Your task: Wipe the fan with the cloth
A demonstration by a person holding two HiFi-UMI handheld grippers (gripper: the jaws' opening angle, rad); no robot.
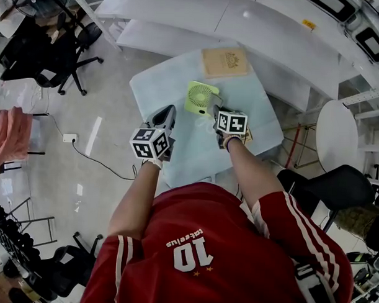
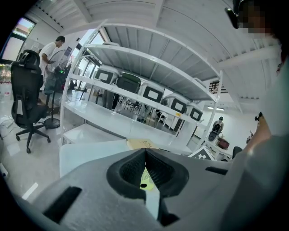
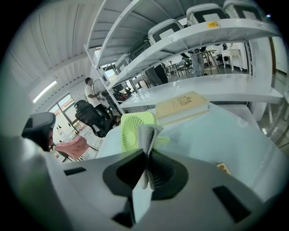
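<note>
A small lime-green fan [image 1: 201, 97] stands upright on the pale table [image 1: 177, 147]. In the right gripper view the fan [image 3: 132, 131] faces me just beyond the jaws. My right gripper [image 3: 146, 155] is shut on a folded grey cloth [image 3: 148, 135], whose free end sticks up right next to the fan's grille. From the head view the right gripper [image 1: 216, 111] sits at the fan's right side. My left gripper [image 1: 168, 111] hovers to the fan's left, a short way off. Its jaws [image 2: 145, 151] are shut and empty, and a sliver of the fan [image 2: 144, 178] shows beyond them.
A tan book [image 1: 225, 61] lies at the table's far edge, behind the fan. A small card [image 3: 222, 168] lies near the right gripper. White shelving [image 1: 244, 19] runs behind the table. Black office chairs [image 1: 50, 62] stand on the floor to the left, and a round white table [image 1: 339, 134] to the right.
</note>
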